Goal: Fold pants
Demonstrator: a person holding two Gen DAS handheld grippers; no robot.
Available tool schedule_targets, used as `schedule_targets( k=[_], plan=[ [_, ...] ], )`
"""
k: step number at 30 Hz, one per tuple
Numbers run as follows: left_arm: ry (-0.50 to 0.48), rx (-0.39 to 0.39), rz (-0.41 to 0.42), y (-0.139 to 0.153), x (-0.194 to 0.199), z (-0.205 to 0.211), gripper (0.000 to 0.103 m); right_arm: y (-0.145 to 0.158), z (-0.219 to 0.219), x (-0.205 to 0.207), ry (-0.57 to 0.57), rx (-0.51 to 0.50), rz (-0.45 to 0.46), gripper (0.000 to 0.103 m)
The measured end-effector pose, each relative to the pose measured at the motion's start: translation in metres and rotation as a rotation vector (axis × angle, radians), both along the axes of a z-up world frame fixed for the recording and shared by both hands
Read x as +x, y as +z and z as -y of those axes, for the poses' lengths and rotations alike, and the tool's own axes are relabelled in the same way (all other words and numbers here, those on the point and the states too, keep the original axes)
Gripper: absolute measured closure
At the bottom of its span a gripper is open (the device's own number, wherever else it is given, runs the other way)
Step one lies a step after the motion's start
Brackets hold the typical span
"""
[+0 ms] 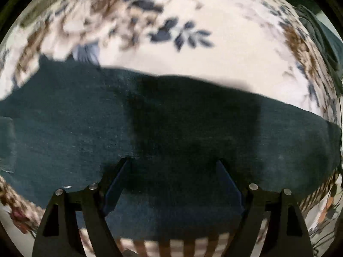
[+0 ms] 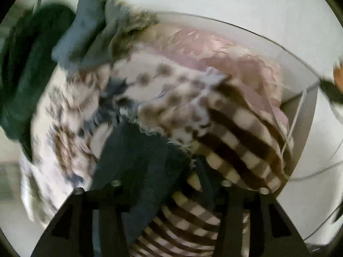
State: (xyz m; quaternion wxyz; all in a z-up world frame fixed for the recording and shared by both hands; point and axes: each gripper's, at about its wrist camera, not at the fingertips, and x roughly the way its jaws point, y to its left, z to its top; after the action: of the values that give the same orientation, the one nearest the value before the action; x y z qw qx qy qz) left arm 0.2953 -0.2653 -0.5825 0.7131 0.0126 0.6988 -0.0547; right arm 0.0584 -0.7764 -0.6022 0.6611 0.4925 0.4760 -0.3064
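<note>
Mostly dark fabric in the left wrist view: the pants (image 1: 171, 124), dark teal-green, lie spread flat in a wide band across a floral sheet (image 1: 225, 49) with blue and brown flower print on a pale ground. Left gripper (image 1: 173, 162) sits right over the pants, fingers (image 1: 116, 184) spread wide apart with cloth visible between and below them; nothing pinched between the tips as far as can be seen. A dark shadow falls on the pants just ahead of the tips. A lighter rectangular patch, maybe a pocket or label, shows at the left edge of the fabric (image 1: 7, 143). A striped brown-and-cream cloth (image 1: 182, 246) peeks out at the bottom edge under the pants. View is motion-blurred.

Right wrist view, also blurred: right gripper (image 2: 171, 184) is close to a frayed hem end of the pants (image 2: 137, 156), which runs from between the fingers up and away over the bedding. The fingertips themselves are hidden by the fabric and dark mount, so cannot tell if they are pinching the hem or just over it. To the right of the hem lies a checked brown-and-cream blanket (image 2: 235, 143), with a pink cloth (image 2: 225, 53) beyond it and a spotted pale cloth (image 2: 167, 81) between. A grey-blue garment (image 2: 85, 34) and a dark green garment (image 2: 27, 68) are heaped at upper left. Floral sheet (image 2: 60, 128) is at left. A thin cable (image 2: 295, 117) crosses the right side.
</note>
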Motion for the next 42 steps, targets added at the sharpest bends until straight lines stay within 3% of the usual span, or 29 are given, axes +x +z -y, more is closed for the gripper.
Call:
schedule_targets(
  k=[3,7,9,11,13,14,15,16,19,24,29,33,36,42],
  plan=[
    [0.033,-0.071,0.008,-0.009,0.002,-0.003,0.000,-0.009,-0.009,-0.014,-0.005,0.090,0.093,0.051],
    [0.049,-0.004,0.005,-0.020,0.002,0.007,0.000,-0.048,-0.027,-0.004,0.032,0.190,0.092,0.051],
    [0.062,0.016,0.013,-0.022,0.002,0.012,0.000,-0.058,-0.026,-0.003,-0.025,0.201,0.180,0.049],
    [0.083,0.024,0.007,-0.024,0.004,0.016,0.000,-0.058,-0.023,-0.002,-0.104,0.198,0.372,0.052],
    [0.090,0.027,0.003,-0.025,0.008,0.016,0.000,-0.064,-0.024,0.009,-0.101,0.192,0.402,0.052],
    [0.089,0.028,0.002,-0.021,0.012,0.013,0.000,-0.071,-0.026,0.018,-0.086,0.195,0.379,0.055],
    [0.092,0.024,0.002,-0.019,0.011,0.015,0.000,-0.075,-0.028,0.023,-0.078,0.188,0.349,0.082],
    [0.097,0.017,0.005,-0.016,0.010,0.016,0.000,-0.074,-0.031,0.028,-0.074,0.149,0.299,0.096],
    [0.126,-0.011,0.037,0.004,0.008,0.006,0.000,-0.046,-0.044,0.033,-0.063,0.048,0.263,0.096],
    [0.166,-0.022,0.129,0.054,0.005,-0.032,0.000,0.052,-0.093,0.058,0.089,-0.127,0.312,0.096],
    [0.256,-0.038,0.214,0.101,-0.018,-0.111,0.000,0.132,-0.197,0.107,0.312,-0.202,0.369,0.096],
    [0.349,-0.041,0.231,0.119,-0.039,-0.180,0.000,0.150,-0.301,0.142,0.475,-0.219,0.382,0.096],
    [0.401,-0.031,0.215,0.122,-0.058,-0.227,0.000,0.133,-0.389,0.172,0.589,-0.201,0.356,0.096],
    [0.465,0.024,0.179,0.097,-0.079,-0.317,0.000,0.045,-0.547,0.200,0.793,-0.182,0.214,0.096]
  ],
)
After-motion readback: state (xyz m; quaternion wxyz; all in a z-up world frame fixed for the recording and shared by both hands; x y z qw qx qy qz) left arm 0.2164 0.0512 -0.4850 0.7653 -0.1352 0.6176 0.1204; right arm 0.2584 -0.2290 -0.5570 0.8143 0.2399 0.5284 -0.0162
